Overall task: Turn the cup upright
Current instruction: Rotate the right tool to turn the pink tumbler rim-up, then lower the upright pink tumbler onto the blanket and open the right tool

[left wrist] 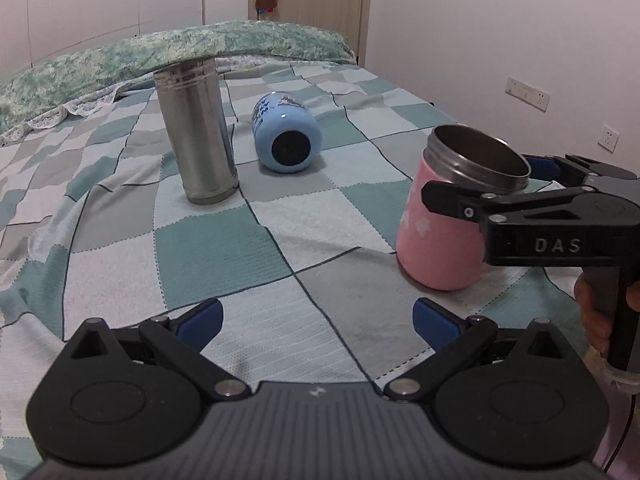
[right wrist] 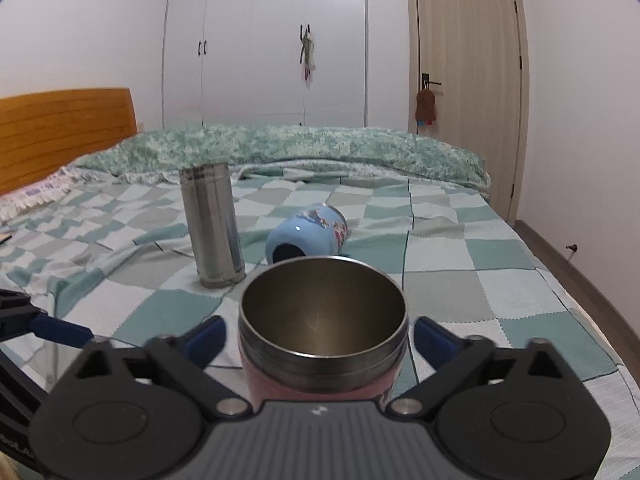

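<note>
Left wrist view: the left tongs point(left wrist: 318, 322) hang spread wide over the checked teal-and-grey bedspread point(left wrist: 224, 248), their blue pads holding nothing. Ahead of them and off to the right stands the pink cup with a steel rim point(left wrist: 444, 232), mouth up and tipped slightly, its base on the bed. The right tongs point(left wrist: 492, 184) reach in from the right edge at rim height — one black finger crosses the front of the cup's neck, the other shows behind it. Further ahead of the left tongs a tall plain steel cylinder flask point(left wrist: 198, 136) stands upright, and just right of it a light-blue printed cup point(left wrist: 286, 136) lies on its side, dark bottom toward the camera.

In the right wrist view the pink cup point(right wrist: 324, 340) sits between the spread fingers of the right tongs point(right wrist: 320, 338); a gap shows on each side, so the pads point(right wrist: 434, 340) are apart from the steel rim. Beyond it lie the blue cup point(right wrist: 308, 236) and, to the left, the steel flask point(right wrist: 212, 224).
</note>
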Available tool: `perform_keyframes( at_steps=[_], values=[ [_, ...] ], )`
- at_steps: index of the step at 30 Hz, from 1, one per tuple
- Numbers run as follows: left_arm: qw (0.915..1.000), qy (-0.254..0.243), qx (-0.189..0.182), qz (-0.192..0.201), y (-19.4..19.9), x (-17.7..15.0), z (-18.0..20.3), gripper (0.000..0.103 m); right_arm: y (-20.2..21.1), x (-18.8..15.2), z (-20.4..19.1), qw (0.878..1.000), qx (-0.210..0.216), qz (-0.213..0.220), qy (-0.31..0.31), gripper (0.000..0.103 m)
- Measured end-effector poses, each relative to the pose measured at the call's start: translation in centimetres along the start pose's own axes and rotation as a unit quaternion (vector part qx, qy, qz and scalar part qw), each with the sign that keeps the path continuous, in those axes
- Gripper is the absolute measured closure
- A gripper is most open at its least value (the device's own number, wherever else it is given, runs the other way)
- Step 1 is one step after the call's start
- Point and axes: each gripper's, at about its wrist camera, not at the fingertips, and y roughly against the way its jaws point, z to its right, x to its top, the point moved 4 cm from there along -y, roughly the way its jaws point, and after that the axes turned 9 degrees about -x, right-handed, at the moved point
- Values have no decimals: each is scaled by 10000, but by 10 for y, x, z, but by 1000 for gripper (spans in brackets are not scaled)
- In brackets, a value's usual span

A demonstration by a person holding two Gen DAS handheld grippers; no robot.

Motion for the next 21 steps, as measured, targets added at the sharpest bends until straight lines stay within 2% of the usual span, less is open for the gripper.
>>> perform_keyframes(
  at_steps=[3, 8, 12, 21],
  values=[
    [10000, -3, -10, 81, 8, 0, 5, 0, 15, 0, 5, 9997, 23, 206, -94, 0],
    [9995, 17, -13, 315, 31, -4, 14, 0, 57, -1, 10, 9961, -8, 873, -123, 0],
    [9979, 142, -15, 627, 54, -14, 23, 0, 93, -7, 9, 9919, -29, 1266, -44, 0],
    [9909, 334, 399, 1239, 93, -64, 40, 0, 154, -43, -4, 9875, -38, 1558, 212, 0]
  ],
)
